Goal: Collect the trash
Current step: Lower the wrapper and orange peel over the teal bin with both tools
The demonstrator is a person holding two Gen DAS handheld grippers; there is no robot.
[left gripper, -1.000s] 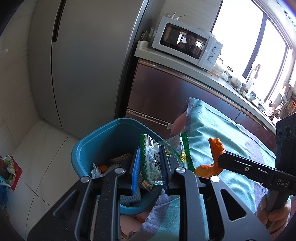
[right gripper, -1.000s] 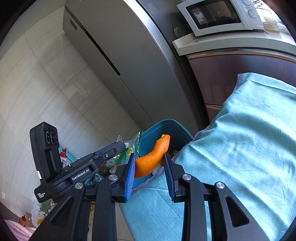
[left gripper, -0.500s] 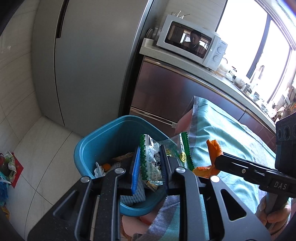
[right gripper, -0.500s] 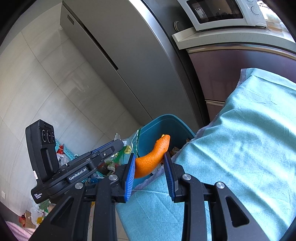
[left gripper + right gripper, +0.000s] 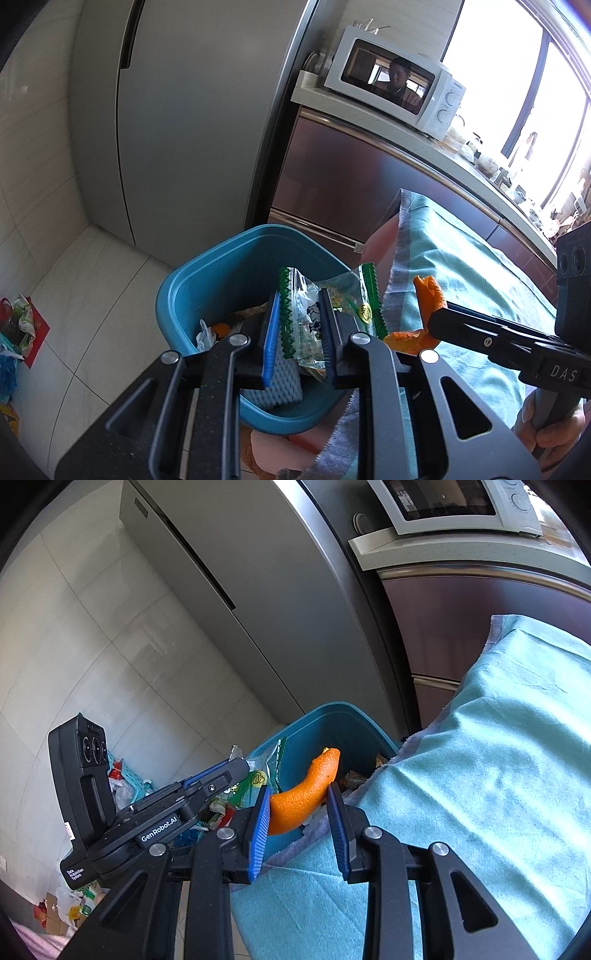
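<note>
Left gripper (image 5: 297,328) fingers clamp snack wrapper (image 5: 295,321) over blue bin (image 5: 236,258); right gripper (image 5: 297,821) fingers pinch orange peel (image 5: 306,794) above desk edge; early release risks peel missing bin.

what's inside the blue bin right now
Inside the blue bin: white crumpled paper, an orange scrap, brownish bits. The left gripper and its wrapper hide the rest.

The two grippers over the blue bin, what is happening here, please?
A person is collecting trash with a gripper in each hand. The left gripper is shut on a clear snack wrapper with green edges, held above the blue trash bin. The right gripper is shut on an orange peel at the edge of the teal tablecloth, beside the bin. Neither piece is released yet; the bin already holds other scraps.
</note>
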